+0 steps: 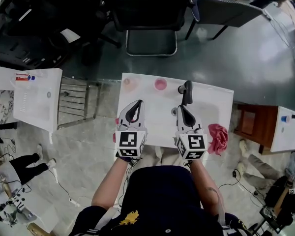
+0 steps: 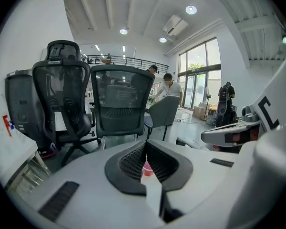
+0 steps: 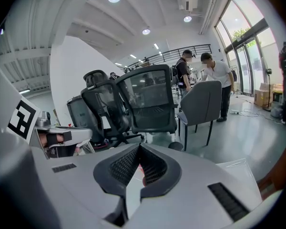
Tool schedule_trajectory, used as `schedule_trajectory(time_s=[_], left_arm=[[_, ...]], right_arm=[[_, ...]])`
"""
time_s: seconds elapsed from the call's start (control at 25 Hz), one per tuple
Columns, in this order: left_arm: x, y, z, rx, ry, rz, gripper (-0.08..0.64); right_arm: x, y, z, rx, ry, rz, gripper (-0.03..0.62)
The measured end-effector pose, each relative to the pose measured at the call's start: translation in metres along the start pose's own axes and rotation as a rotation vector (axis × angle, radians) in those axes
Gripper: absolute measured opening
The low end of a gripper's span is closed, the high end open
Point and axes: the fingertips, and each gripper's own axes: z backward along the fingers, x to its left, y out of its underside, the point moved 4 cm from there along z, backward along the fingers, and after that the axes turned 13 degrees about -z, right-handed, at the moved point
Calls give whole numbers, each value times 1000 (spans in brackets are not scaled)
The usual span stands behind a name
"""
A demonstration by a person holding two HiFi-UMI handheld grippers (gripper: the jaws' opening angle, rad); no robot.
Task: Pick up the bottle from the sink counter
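We hold both grippers low over the near half of the white counter (image 1: 160, 119), side by side and well apart. The left gripper (image 1: 137, 104) is over the near left part, with its fingers pressed together and nothing between them. The right gripper (image 1: 182, 109) is right of the counter's middle; its fingers are also closed, with nothing between them. Its tip is just short of the black faucet (image 1: 186, 89), which stands near the far edge.

The bottle (image 1: 160, 84) shows from above as a small pink round. It stands by the far edge, left of the faucet and beyond both grippers, and neither gripper touches it. A pink cloth (image 1: 218, 137) lies bunched at the right edge by the near corner. Past the far edge stands a black chair (image 1: 150, 21).
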Motion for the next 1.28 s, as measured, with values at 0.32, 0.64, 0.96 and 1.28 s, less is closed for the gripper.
schedule_trajectory(time_s=[0.32, 0.64, 0.96, 1.28], left_arm=[[2, 7, -8, 7, -1, 38, 20], [13, 28, -21, 35, -38, 59, 20], [19, 50, -19, 84, -80, 112, 20], [25, 66, -27, 112, -81, 112, 20]], right_arm=[[-3, 11, -21, 15, 9, 2, 26], [2, 16, -50, 19, -11, 6, 26], [-1, 28, -63, 33, 26, -16, 26], [3, 37, -83, 63, 19, 0, 26]])
